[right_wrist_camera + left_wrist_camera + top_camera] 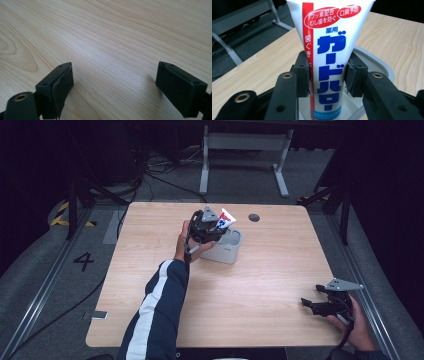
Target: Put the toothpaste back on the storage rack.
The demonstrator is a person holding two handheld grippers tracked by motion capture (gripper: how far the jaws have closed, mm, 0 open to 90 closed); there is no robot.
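Left gripper view: jaws of the left gripper [327, 75] clamp the toothpaste tube [329, 50], its lower end inside the grey holder [384, 66], release pending; right gripper [115, 85] idles wide over the surface [112, 37]

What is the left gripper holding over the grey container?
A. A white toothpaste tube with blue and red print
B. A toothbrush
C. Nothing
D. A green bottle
A: in the left gripper view the left gripper has its pads pressed on both sides of the toothpaste tube, whose lower end sits in the grey container.
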